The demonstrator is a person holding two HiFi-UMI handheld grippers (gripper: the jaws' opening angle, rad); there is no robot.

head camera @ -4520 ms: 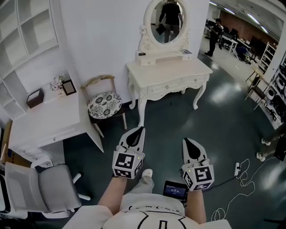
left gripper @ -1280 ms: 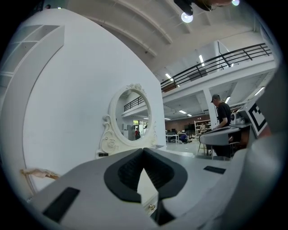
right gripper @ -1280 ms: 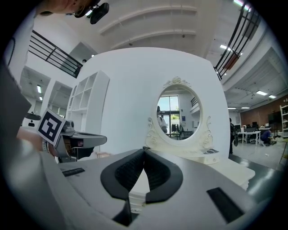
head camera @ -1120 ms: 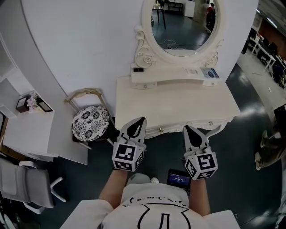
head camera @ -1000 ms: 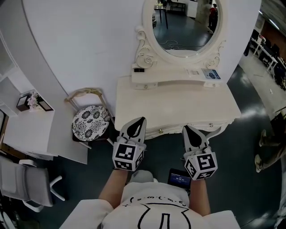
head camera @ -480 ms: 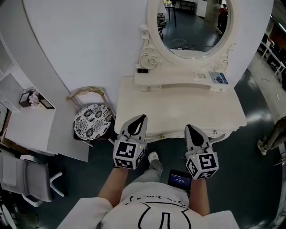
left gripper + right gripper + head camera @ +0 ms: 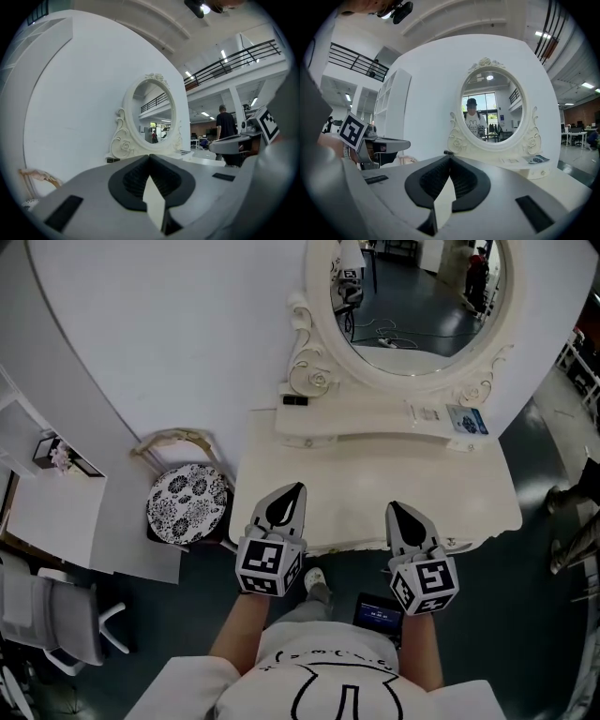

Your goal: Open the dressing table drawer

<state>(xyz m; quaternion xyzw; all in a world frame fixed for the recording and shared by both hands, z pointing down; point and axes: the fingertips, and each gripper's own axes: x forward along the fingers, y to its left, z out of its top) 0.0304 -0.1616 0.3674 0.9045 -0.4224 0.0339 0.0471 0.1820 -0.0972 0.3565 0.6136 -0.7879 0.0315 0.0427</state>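
Curving cream dressing table (image 7: 375, 486), scroll-carved oval mirror (image 7: 422, 296), round floral-patterned chair (image 7: 187, 504)

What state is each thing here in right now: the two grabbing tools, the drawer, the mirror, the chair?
left gripper: fingers shut, nothing between them.
right gripper: fingers shut, nothing between them.
drawer: front hidden under the dressing table top; nothing juts out, so seemingly closed.
oval mirror: upright.
patterned chair: standing beside the table, seat empty.

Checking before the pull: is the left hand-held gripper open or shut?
Shut. On the left hand-held gripper, the jaw tips meet, with nothing between them.
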